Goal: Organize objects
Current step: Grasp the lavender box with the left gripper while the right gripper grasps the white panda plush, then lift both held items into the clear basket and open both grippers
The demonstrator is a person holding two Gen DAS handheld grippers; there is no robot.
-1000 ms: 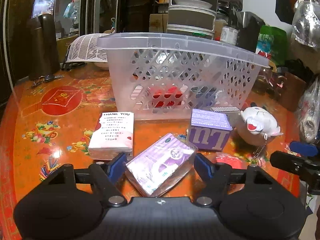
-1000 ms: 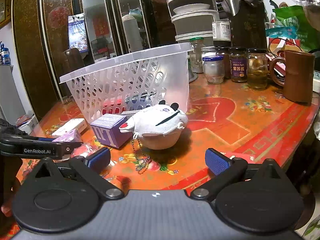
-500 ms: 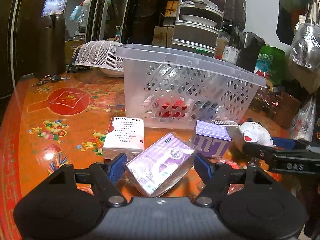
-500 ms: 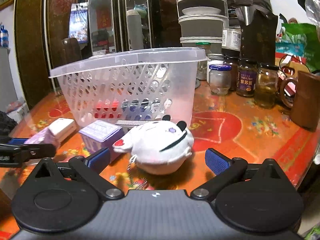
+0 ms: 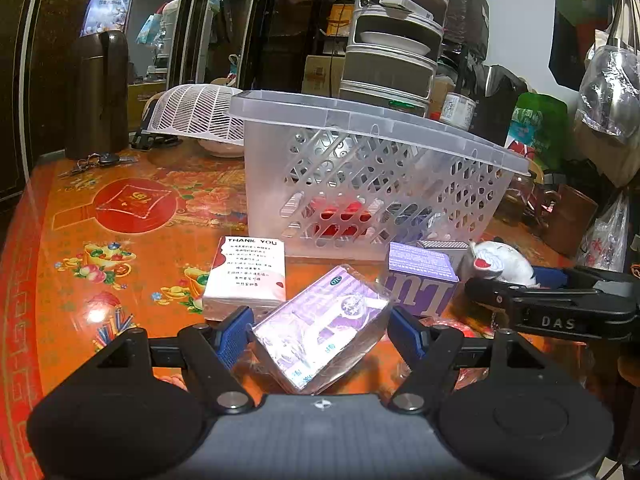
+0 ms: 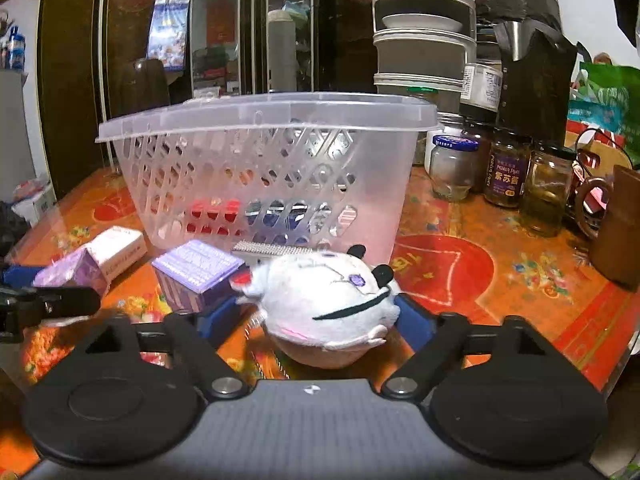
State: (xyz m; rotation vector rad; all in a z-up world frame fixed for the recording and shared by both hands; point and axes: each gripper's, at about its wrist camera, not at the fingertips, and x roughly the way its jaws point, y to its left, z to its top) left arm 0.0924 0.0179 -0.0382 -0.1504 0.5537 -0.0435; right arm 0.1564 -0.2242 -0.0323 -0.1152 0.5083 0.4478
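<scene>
Left wrist view: an orange lacquered table [image 5: 120, 216] with red and floral motifs carries a clear perforated basket [image 5: 372, 184]; behind it stand stacked grey trays [image 5: 392, 48] and dark cabinets. The left gripper [image 5: 320, 332] is spread around a purple wrapped packet [image 5: 320, 328] — blue pads beside its ends, contact unclear; a white "THANK YOU" pack [image 5: 246, 272] and a purple box [image 5: 420, 280] lie just beyond. Since 0.5 s ago, the packet is unchanged between the pads.

Right wrist view: glass jars [image 6: 504, 168] line the table right of the basket; the right gripper [image 6: 320, 320] brackets a white plush toy [image 6: 328, 304], pads at its sides — earlier the toy lay ahead of widely spread fingers.
</scene>
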